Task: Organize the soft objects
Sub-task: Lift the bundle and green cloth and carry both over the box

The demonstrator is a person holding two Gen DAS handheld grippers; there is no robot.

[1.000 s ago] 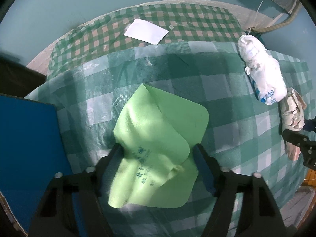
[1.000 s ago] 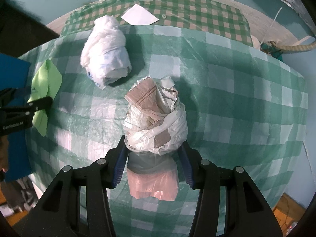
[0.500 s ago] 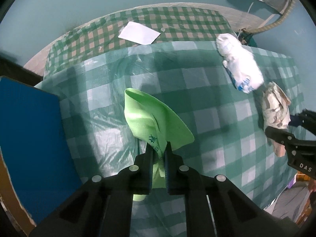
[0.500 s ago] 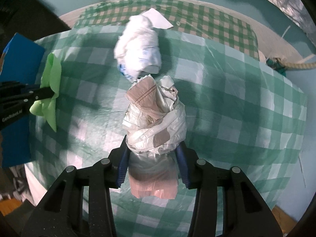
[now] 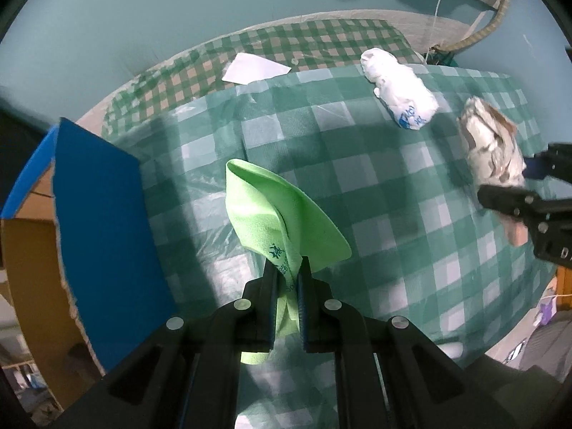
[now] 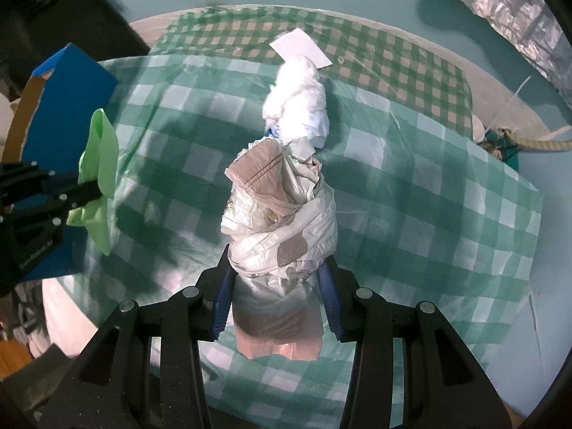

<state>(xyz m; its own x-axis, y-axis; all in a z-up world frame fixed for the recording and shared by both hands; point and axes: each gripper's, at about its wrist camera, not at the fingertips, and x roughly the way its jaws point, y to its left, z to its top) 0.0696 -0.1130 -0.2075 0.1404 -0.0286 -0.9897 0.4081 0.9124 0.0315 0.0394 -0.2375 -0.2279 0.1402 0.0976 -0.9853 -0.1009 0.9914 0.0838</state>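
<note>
Since a second ago the left gripper (image 5: 287, 274) has clamped fully shut on the green cloth (image 5: 275, 221) and lifted it clear of the checked tablecloth (image 5: 375, 186); the right gripper (image 6: 275, 286), part closed, grips the plastic-wrapped bundle (image 6: 282, 221), also raised. Both pickups appear complete, so transfer to the blue-lined box (image 5: 96, 221) seems next. Cloth and bundle each hang downward, long axis along the fingers.

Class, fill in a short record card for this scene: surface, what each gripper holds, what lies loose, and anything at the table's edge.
surface: green checked tablecloth
left gripper: shut on a green cloth, which hangs folded between its fingers
right gripper: shut on a bundle of crumpled plastic bags
loose on the cloth: white plastic bag bundle; white paper sheet farther back
at the edge: blue box beside the left gripper
</note>
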